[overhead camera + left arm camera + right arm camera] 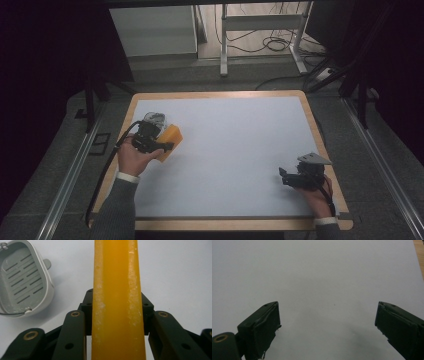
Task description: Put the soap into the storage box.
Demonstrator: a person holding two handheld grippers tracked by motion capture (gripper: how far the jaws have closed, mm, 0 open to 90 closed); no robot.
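Note:
My left gripper is shut on an orange soap bar at the table's left side; in the left gripper view the orange bar stands on edge between the black jaws, with white flecks on its surface. Just beyond it lies a grey-white soap dish, and the left gripper view shows that dish with a slotted drain insert and nothing in it. My right gripper rests low at the table's right front. Its jaws stand wide apart over bare white surface, nothing between them.
A white mat covers a wooden-edged table. Black cables trail from both grippers. Beyond the table stand a white cabinet and a metal desk frame with loose cables on the floor.

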